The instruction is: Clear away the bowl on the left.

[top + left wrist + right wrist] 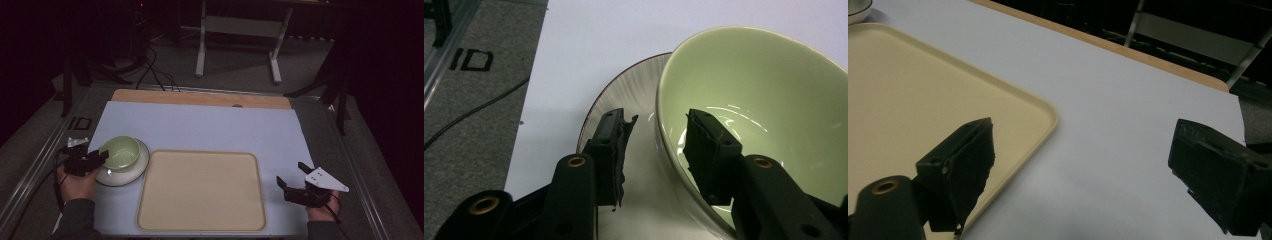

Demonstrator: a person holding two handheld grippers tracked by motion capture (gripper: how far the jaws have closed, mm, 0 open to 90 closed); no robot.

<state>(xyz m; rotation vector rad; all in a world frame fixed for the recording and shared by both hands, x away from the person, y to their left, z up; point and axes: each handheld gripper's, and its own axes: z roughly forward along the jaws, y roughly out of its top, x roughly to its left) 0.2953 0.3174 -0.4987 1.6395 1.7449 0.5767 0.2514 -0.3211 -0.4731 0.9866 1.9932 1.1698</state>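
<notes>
The left tool (656,150) straddled the green bowl's (764,100) rim near the table's left edge, not yet clamped; the right tool (1080,175) gaped empty.

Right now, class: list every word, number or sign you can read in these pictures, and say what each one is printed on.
"ID" – black letters on the grey mat left of the table sheet; also seen, smaller, in the high view.
The bowl, plate and tray carry no writing.
</notes>
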